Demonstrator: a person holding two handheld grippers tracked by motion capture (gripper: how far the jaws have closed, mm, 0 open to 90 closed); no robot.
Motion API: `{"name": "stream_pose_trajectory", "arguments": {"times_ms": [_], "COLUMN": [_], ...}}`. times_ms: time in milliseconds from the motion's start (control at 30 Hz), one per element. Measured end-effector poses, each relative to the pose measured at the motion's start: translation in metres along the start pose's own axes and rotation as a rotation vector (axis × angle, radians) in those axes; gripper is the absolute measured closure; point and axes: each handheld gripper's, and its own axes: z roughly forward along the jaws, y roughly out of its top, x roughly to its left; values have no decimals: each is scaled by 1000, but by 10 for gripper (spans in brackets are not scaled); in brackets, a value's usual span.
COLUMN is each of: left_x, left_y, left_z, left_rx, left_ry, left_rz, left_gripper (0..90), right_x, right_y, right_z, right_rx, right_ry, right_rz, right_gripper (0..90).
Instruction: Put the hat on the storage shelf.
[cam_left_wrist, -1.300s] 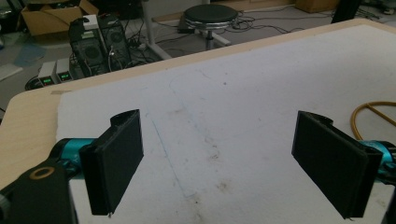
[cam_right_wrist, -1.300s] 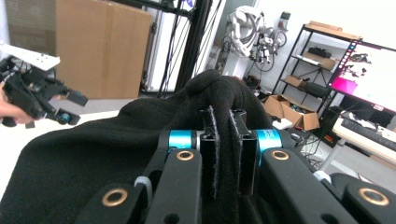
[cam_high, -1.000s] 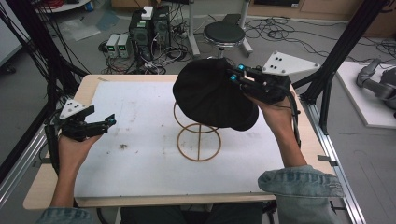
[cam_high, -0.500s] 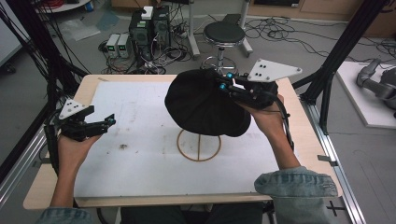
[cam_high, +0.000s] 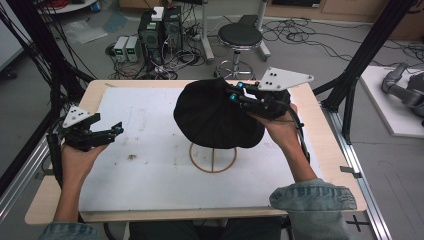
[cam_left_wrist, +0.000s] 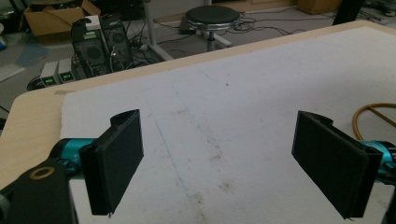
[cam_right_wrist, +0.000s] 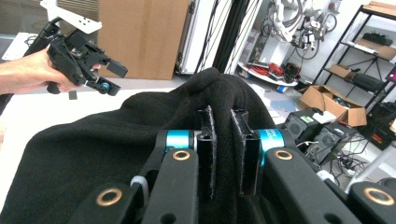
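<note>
High view, right gripper (cam_high: 235, 93) pinching black hat (cam_high: 215, 117) at centre above wire ring (cam_high: 213, 157), left gripper (cam_high: 116, 131) spread at left.

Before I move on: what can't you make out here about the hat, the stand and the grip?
- Wire stand, high view: its upper part is hidden behind the black hat.
- Whether the hat touches the stand: cannot tell.
- Right gripper, right gripper view: fabric bunches over the pads, hiding grip depth.
- Left gripper, left gripper view: one jaw cut off at the right edge.
</note>
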Motion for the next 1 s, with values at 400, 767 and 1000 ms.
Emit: {"name": "stream_pose_trajectory", "arguments": {"times_ms": [400, 767, 1000], "left_x": [0, 0, 0], "left_y": [0, 0, 0], "left_z": [0, -1, 0], "left_rx": [-1, -1, -2], "left_ry": [0, -1, -4], "left_rz": [0, 1, 3], "left_gripper": [168, 168, 168], "right_x": [0, -2, -3], "right_y": [-7, -11, -11], "right_z": [5, 5, 2], "right_rx": [22, 27, -4], "right_ry": [-7, -11, -6], "right_rz": [15, 42, 49], "right_gripper": [803, 766, 768]}}
